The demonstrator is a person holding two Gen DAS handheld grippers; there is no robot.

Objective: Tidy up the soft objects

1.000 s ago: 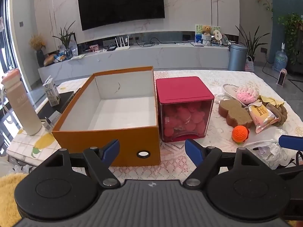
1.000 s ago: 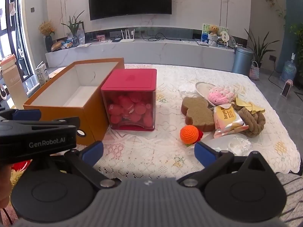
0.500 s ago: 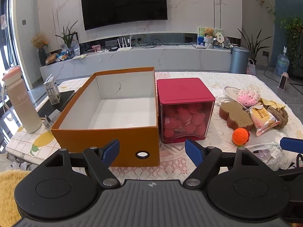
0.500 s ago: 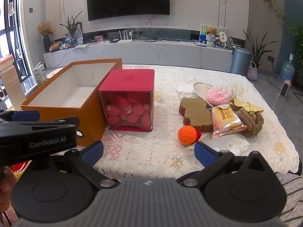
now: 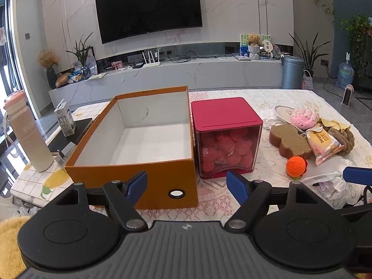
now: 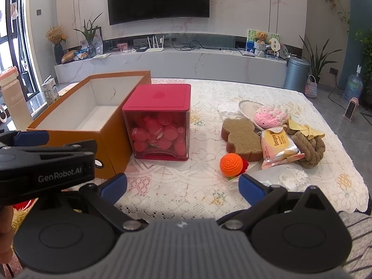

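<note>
Ok, table with a white lace cloth fills the middle of both views. Orange box, open top, white inside with nothing in it, sits left of centre in the left wrist view; in the right wrist view it's at the left edge. Red cube container stands just beside the box's right wall, clear front, full of red round pieces.

Soft stuff is clustered at right of frame, all on the cloth, well apart from the box: brown bear-shaped sponge, coiled brown rope, snack packet leaning on the sponge and rope, pink crochet piece in a shallow dish, yellow cloth squares behind the rope, orange crochet ball in front of the sponge, crumpled clear plastic just beside the ball.

Left gripper: blue pads spread wide, nothing between them, low centre of its frame in front of the box. Right gripper: also wide apart, holding nothing, low centre, pads just short of the ball and plastic.

Beige bottle and small carton at far left.
</note>
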